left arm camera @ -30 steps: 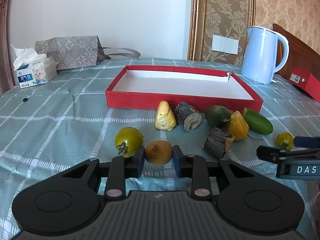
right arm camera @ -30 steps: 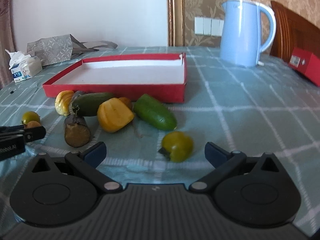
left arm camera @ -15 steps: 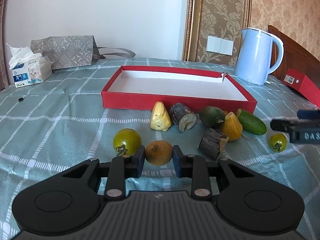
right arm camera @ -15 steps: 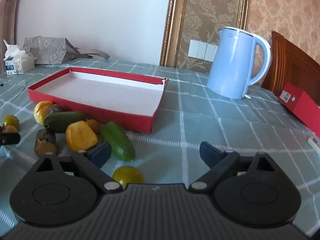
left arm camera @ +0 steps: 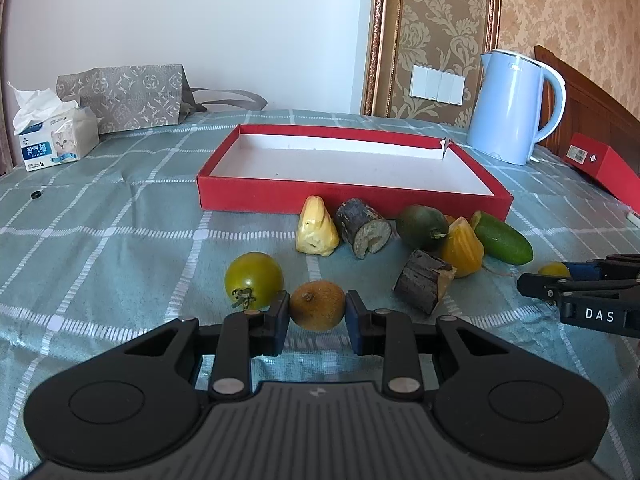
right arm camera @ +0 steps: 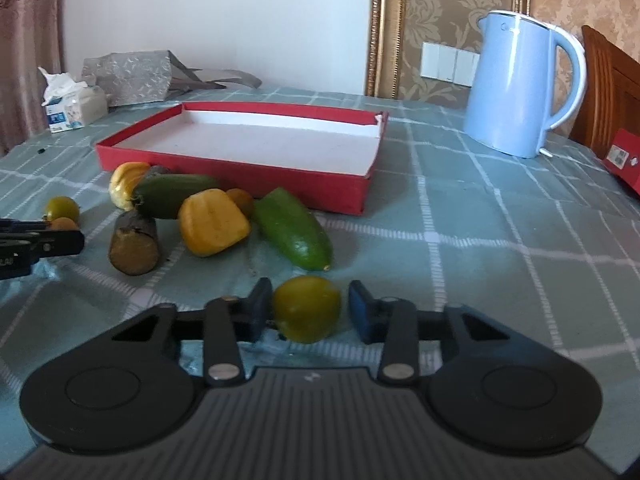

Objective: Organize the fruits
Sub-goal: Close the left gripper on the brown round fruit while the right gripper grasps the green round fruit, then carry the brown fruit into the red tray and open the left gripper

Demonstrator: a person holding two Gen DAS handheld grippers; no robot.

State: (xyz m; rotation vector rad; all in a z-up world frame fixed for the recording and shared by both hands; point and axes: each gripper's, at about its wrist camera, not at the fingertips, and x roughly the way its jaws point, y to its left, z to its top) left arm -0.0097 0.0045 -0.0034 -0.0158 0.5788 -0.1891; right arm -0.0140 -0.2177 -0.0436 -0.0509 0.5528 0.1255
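Note:
My left gripper (left arm camera: 317, 312) rests low on the tablecloth, shut on a small brown round fruit (left arm camera: 317, 309). A green tomato (left arm camera: 254, 280) lies just to its left. My right gripper (right arm camera: 310, 304) has a yellow-green tomato (right arm camera: 306, 308) between its pads and its jaws are closing. A thin gap still shows beside the right pad. Behind lie a green cucumber (right arm camera: 296, 234), an orange-yellow fruit (right arm camera: 212, 222), a dark green fruit (right arm camera: 172, 194) and a log piece (right arm camera: 134, 242). The empty red box (right arm camera: 240, 178) stands beyond them.
A blue kettle (right arm camera: 516, 88) stands at the back right, and a red carton (left arm camera: 604, 168) lies at the right edge. Far left are a tissue box (left arm camera: 60, 140) and a grey paper bag (left arm camera: 124, 98). A pale yellow fruit (left arm camera: 316, 232) and a second log piece (left arm camera: 364, 228) lie before the box.
The right gripper's jaws have come in from wide open to close around the yellow-green tomato. The left gripper has kept still, holding the brown fruit.

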